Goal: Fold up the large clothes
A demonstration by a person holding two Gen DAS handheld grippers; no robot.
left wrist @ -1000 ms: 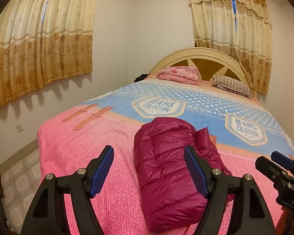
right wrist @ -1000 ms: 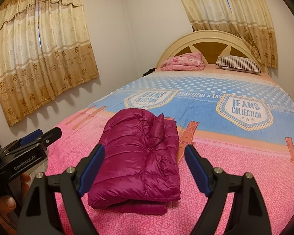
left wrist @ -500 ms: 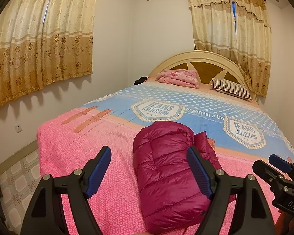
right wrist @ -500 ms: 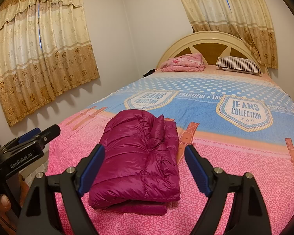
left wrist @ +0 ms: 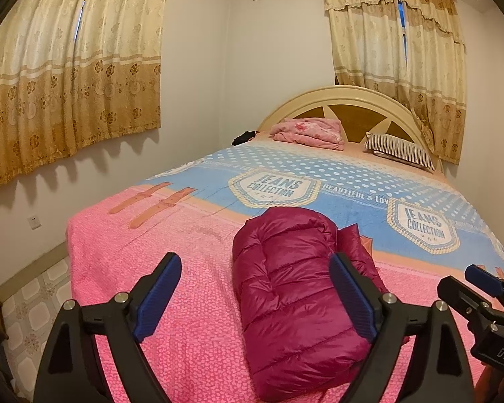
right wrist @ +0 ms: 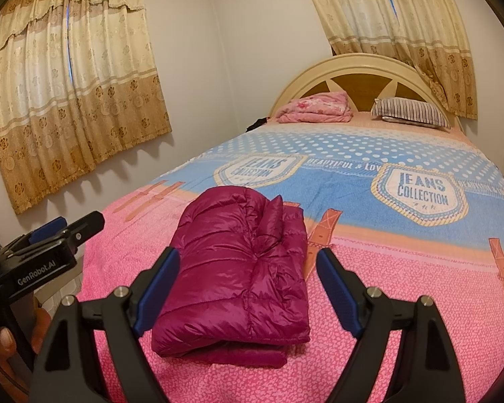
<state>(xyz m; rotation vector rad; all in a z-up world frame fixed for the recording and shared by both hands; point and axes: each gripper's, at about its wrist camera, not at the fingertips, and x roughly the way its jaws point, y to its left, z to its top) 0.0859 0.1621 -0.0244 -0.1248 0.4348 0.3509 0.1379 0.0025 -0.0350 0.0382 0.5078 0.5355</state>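
folded magenta puffer jacket (right wrist: pixel 238 268) lies on bed (right wrist: pixel 403 288).

The bed (right wrist: pixel 403 268) wears a pink-and-blue "Jeans Collection" blanket (right wrist: pixel 346 188). A folded magenta puffer jacket (right wrist: pixel 238 268) lies near its foot; a folded pink quilt (right wrist: pixel 314 107) and striped pillow (right wrist: pixel 410 112) sit by the headboard (right wrist: pixel 363 63).

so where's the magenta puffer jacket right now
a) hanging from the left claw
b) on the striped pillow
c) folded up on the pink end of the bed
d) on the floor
c: the magenta puffer jacket lies folded in a compact bundle on the pink part of the bedspread, with neither claw touching it.
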